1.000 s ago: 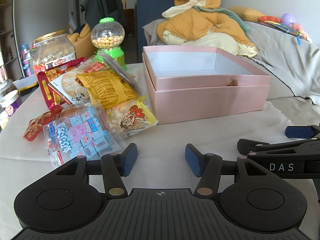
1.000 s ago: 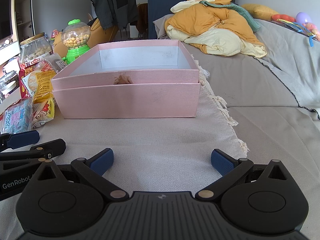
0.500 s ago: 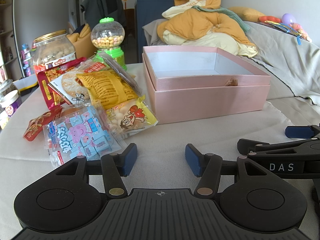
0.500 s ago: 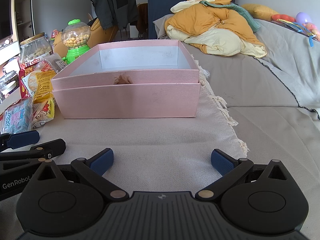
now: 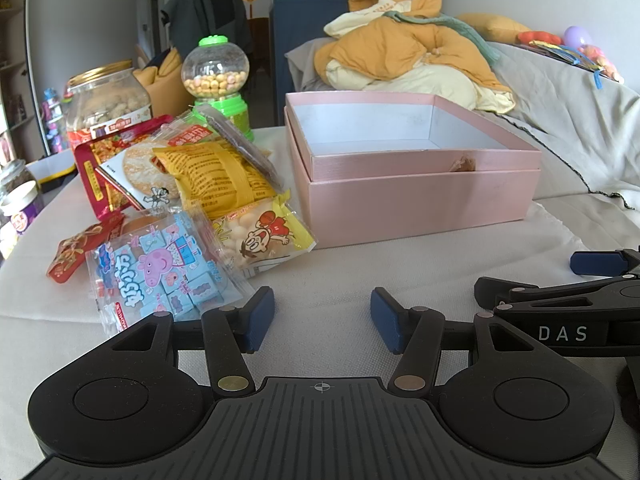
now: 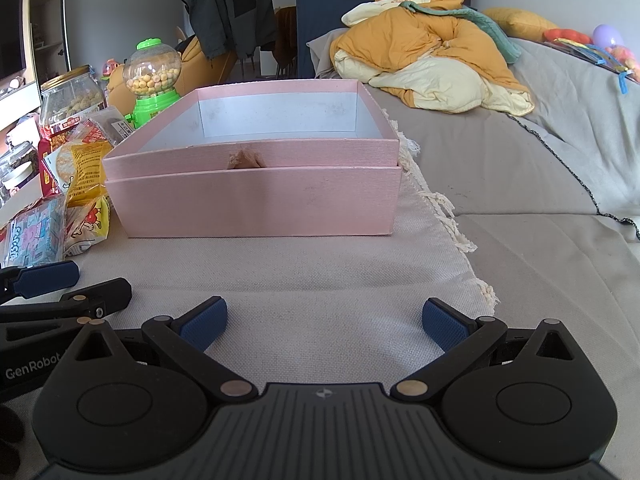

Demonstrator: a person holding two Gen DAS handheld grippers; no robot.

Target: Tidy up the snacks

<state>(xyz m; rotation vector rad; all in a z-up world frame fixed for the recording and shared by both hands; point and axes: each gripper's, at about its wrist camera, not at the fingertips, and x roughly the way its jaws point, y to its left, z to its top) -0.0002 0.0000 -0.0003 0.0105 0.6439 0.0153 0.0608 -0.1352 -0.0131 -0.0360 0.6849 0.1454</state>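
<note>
Nothing is seen displaced since earlier; both grippers, left and right, are held released, empty. Crinkly light blue cartoon-printed snack packet is found beside the empty pink cardboard box; soft, slippery, best pinched at its sealed edge.

Two black tools with blue ribbed pads, brass pivot pins, white "DAS" and "GenRobot" lettering.
</note>
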